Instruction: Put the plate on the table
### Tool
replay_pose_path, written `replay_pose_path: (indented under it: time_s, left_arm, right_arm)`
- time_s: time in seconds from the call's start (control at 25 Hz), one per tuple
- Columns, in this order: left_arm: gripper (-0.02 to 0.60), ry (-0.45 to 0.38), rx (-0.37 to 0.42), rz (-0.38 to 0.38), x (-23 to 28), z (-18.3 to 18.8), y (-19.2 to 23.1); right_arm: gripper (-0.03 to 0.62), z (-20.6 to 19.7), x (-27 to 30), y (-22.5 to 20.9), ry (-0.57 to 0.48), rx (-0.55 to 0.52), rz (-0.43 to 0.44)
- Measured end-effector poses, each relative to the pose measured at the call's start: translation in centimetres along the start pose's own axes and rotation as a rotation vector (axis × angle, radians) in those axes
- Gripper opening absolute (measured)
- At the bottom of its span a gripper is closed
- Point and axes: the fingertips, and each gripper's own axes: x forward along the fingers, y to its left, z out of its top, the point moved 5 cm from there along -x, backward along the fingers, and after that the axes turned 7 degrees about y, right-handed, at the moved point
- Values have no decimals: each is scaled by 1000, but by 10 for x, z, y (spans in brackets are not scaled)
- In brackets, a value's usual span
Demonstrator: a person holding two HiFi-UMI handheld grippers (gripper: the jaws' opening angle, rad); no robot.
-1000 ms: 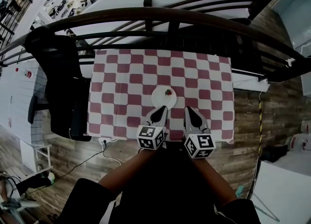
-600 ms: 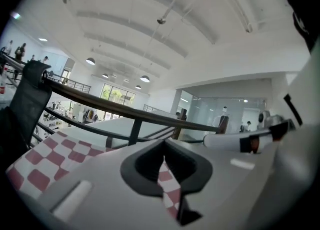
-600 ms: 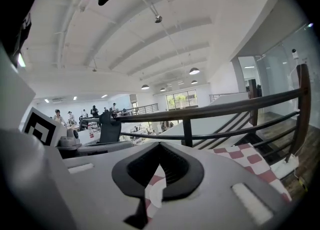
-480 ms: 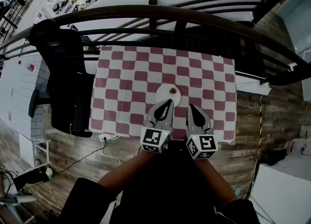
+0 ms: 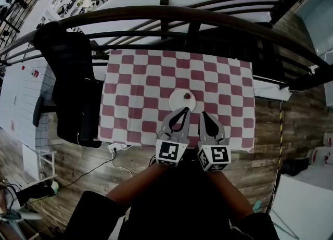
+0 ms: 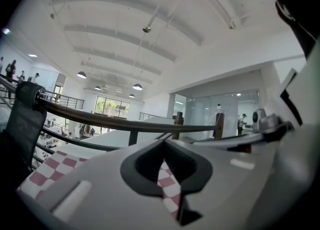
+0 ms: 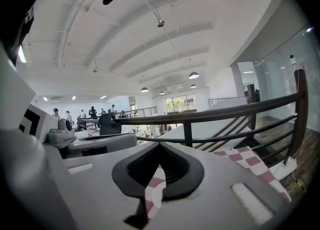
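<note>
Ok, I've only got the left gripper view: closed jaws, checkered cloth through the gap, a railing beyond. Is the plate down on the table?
Observer: Yes. The head view shows the plate lying flat on the checkered tablecloth, near its middle.
Operator: Anything on it?
Observer: One small reddish-brown bit, too small to identify.
Operator: And the right side?
Observer: The right hand-held gripper is shut with only cloth showing through its jaws. It sits beside the left hand-held gripper, on the near side of the plate.
</note>
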Motion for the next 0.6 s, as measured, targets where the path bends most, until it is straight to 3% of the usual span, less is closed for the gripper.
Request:
replay_pose_path:
  time_s: [0.6]
  left_arm:
    - [11,-59,61,21,-10,13,13]
  right_arm:
    - [-3,7,5,17,-29,-30,-2]
